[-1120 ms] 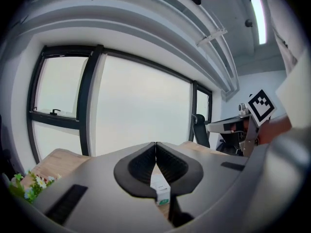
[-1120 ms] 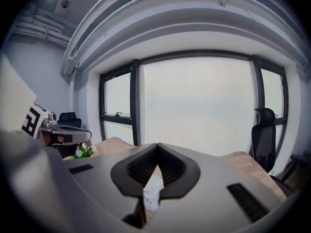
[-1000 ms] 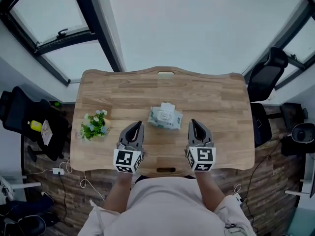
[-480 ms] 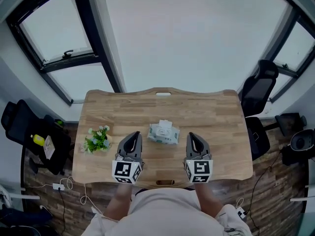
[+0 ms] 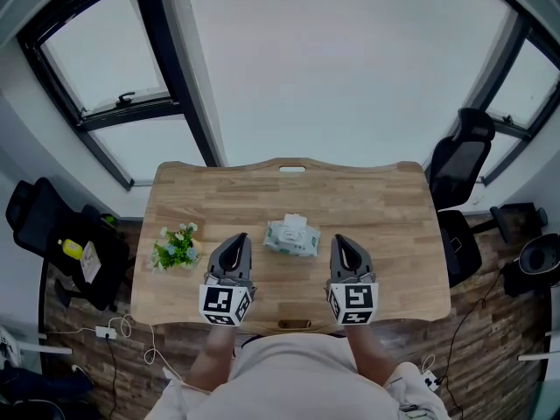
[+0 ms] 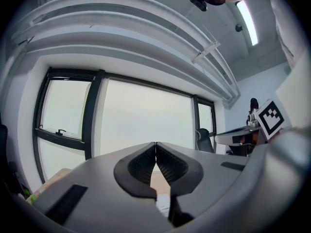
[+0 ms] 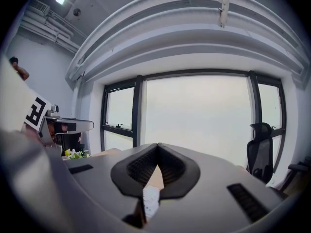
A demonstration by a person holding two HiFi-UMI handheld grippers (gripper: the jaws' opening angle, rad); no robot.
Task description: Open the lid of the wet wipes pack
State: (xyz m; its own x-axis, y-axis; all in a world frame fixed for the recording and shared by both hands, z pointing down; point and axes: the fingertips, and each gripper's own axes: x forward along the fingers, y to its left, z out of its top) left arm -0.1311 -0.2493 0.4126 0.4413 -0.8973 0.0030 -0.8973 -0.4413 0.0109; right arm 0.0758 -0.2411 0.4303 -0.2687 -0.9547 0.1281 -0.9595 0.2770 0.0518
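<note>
A white and pale green wet wipes pack [image 5: 292, 235] lies near the middle of the wooden table [image 5: 367, 199], its lid down. My left gripper [image 5: 235, 246] hovers just left of the pack and nearer to me, jaws shut with nothing between them. My right gripper [image 5: 344, 247] hovers to the pack's right, likewise shut and empty. In the left gripper view the left gripper [image 6: 155, 144] has its tips meeting, with a sliver of the pack [image 6: 164, 205] showing below. The right gripper view shows the right gripper [image 7: 157, 146] closed, and a strip of the pack [image 7: 150, 201] shows through the gap.
A small pot of green and white flowers [image 5: 175, 246] stands at the table's left. Black office chairs [image 5: 459, 160] stand to the right and another [image 5: 39, 217] to the left. Large windows [image 5: 114, 77] lie beyond the far edge.
Both grippers have risen and the head view has pulled back, so the table looks smaller. The pack has not moved. Both grippers stay shut.
</note>
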